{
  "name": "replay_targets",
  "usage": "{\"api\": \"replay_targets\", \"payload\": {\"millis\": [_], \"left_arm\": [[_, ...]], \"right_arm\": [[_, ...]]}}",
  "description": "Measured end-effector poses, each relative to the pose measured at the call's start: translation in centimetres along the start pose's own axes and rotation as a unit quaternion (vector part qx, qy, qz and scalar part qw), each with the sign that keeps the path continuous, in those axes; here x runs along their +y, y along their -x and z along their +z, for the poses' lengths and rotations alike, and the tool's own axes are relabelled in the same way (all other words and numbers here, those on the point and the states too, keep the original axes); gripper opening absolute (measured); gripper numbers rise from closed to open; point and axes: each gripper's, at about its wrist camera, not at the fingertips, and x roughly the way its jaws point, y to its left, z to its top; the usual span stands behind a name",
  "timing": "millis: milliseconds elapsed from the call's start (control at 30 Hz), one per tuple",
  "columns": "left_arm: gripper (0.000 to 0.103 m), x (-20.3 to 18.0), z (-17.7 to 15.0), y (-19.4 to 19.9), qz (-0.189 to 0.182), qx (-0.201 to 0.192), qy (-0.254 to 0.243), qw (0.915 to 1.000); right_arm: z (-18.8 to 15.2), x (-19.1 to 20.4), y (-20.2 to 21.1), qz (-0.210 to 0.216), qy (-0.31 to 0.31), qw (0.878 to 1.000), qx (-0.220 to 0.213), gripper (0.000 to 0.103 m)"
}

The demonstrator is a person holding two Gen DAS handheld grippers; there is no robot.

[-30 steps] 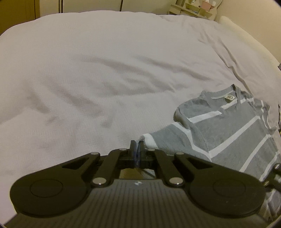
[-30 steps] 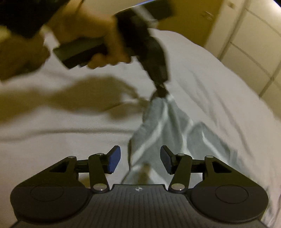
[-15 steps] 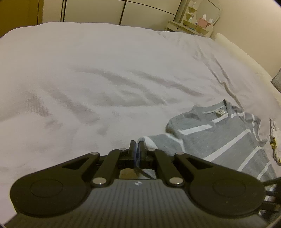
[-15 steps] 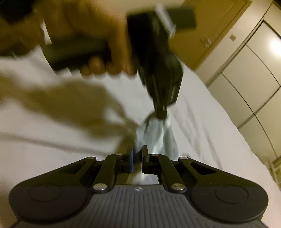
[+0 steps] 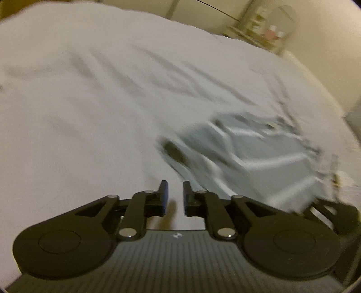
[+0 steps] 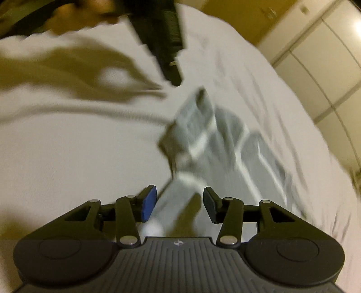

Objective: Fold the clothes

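A grey shirt with white stripes [image 5: 259,153] lies blurred on the white bed sheet [image 5: 90,101], to the right of and beyond my left gripper [image 5: 175,191]. That gripper is open and holds nothing. In the right wrist view the shirt [image 6: 214,139] runs from the middle down to my right gripper [image 6: 179,198], which is open, with the shirt's near edge lying below the gap between its fingers. The left gripper [image 6: 167,45] hangs just above the shirt's far corner, apart from it. Part of the right gripper [image 5: 334,214] shows at the lower right of the left wrist view.
The sheet [image 6: 67,157] spreads wide to the left of the shirt. A hand [image 6: 74,11] holds the left gripper's handle. Cupboard doors [image 6: 327,56] stand beyond the bed, and a shelf with small items [image 5: 266,33] is at the far corner.
Both grippers have opened and let go of the shirt. The shirt's lifted corner has dropped onto the bed. The left gripper has pulled away to the left of it.
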Motion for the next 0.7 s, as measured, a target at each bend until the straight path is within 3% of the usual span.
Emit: {"api": "replay_targets", "payload": {"millis": [133, 267, 300, 367, 400, 533, 700], "left_arm": [[0.037, -2.7, -2.3, -2.2, -0.041, 0.024, -0.032, 0.9984], [0.039, -3.3, -2.3, -4.0, -0.055, 0.024, -0.038, 0.9975], [0.035, -3.4, -2.1, -4.3, -0.060, 0.029, -0.037, 0.9971], [0.010, -3.5, -1.5, -4.7, -0.068, 0.046, -0.034, 0.9960], [0.004, -3.5, -1.3, -4.4, -0.069, 0.058, -0.030, 0.9955], [0.001, -2.1, 0.2, -1.5, -0.064, 0.074, 0.048, 0.9941], [0.000, -0.2, 1.1, 0.3, -0.021, 0.075, 0.102, 0.9918]], "right_arm": [[-1.8, -0.7, 0.7, -0.006, -0.037, 0.999, 0.039, 0.053], [-2.8, -0.8, 1.9, 0.001, -0.066, 0.997, 0.038, 0.054], [-2.9, -0.5, 2.3, 0.001, -0.069, 0.997, 0.038, 0.054], [-3.3, -0.3, 3.1, 0.002, -0.076, 0.996, 0.039, 0.054], [-3.7, -0.4, 3.7, 0.002, -0.079, 0.996, 0.041, 0.054], [-5.6, -1.6, 5.9, -0.010, -0.102, 0.993, 0.051, 0.056], [-8.9, -3.4, 8.2, -0.032, -0.140, 0.985, 0.092, 0.057]]}}
